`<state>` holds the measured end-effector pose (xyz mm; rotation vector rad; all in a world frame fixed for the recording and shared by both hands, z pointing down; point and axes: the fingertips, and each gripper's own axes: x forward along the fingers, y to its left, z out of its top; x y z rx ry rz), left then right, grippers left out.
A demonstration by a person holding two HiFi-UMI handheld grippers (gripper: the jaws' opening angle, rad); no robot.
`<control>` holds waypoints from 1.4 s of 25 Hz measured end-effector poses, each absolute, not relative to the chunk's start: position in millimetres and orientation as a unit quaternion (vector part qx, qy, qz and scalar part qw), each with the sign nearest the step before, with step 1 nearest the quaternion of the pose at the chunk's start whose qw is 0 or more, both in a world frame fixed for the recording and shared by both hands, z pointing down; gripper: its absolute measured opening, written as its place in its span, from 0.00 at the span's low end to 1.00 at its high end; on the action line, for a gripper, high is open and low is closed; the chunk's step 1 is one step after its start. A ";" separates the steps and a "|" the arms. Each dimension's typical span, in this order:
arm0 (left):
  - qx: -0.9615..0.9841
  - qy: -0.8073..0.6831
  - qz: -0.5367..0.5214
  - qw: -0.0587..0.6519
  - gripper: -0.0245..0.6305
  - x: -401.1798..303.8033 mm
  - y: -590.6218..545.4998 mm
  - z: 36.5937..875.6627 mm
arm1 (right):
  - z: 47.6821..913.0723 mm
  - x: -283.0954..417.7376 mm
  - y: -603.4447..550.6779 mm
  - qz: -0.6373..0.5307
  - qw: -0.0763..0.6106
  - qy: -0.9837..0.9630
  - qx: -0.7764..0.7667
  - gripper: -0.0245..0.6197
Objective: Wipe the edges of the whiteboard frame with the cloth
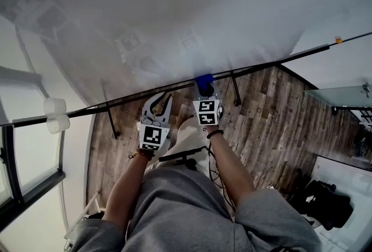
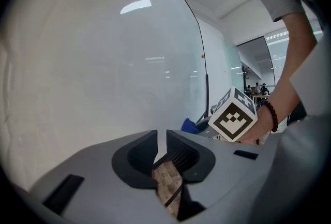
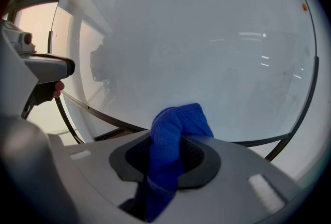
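**A:** Where is the cloth [image 3: 178, 124]?

**B:** It is in the right gripper [image 1: 204, 93]. The jaws are clamped on the blue fabric. A bunched end pokes out ahead of the tips, and the rest trails back beneath the jaws toward the gripper's body.

**A:** And where is the frame from there?

**B:** Straight ahead of that gripper. The dark lower bar of the whiteboard frame [image 1: 279, 61] runs crosswise right in front of the tips. In the head view the bunched end sits on the bar. In the right gripper view the bar passes just behind the fabric. It looks like contact, though I can't be sure how firmly it presses.

**A:** What lies beyond the bar?

**B:** The pale face of the whiteboard [image 1: 174, 6] fills everything ahead of and above the jaws. The wooden floor [image 1: 273, 123] lies below both grippers.

**A:** What about the left gripper [image 2: 162, 148]?

**B:** Its jaws are drawn almost together, with only a thin slit between them and nothing in the slit. It is just beside the right gripper, on that gripper's left. Its tips point at the same bar, with a little space showing between them and the bar. The cloth sits off to its right, just past the right gripper's marker cube.
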<state>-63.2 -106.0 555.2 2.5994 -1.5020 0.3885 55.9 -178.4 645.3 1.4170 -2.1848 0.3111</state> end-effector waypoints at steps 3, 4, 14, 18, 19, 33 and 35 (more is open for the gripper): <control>0.855 -0.501 0.119 0.063 0.11 -65.6 -104.2 551.3 | 643.2 51.8 -177.1 0.114 0.256 -0.807 0.520 0.21; 0.855 -0.502 0.115 0.065 0.11 -67.2 -103.3 550.5 | 643.0 48.6 -176.0 0.115 0.255 -0.809 0.518 0.21; 0.848 -0.516 0.098 0.072 0.11 -90.6 -94.9 546.3 | 642.5 16.8 -165.0 0.114 0.255 -0.814 0.510 0.21; 0.845 -0.520 0.100 0.072 0.11 -101.6 -90.6 549.4 | 642.9 5.7 -162.7 0.109 0.254 -0.817 0.506 0.21; 0.844 -0.521 0.100 0.072 0.11 -103.9 -89.4 549.4 | 642.6 3.1 -161.9 0.108 0.254 -0.818 0.505 0.21; 0.842 -0.527 0.101 0.064 0.11 -131.0 -84.3 546.5 | 640.5 -22.5 -152.0 0.103 0.262 -0.820 0.497 0.21; 0.841 -0.527 0.104 0.064 0.11 -137.7 -83.3 548.5 | 641.3 -29.9 -150.7 0.101 0.263 -0.822 0.494 0.21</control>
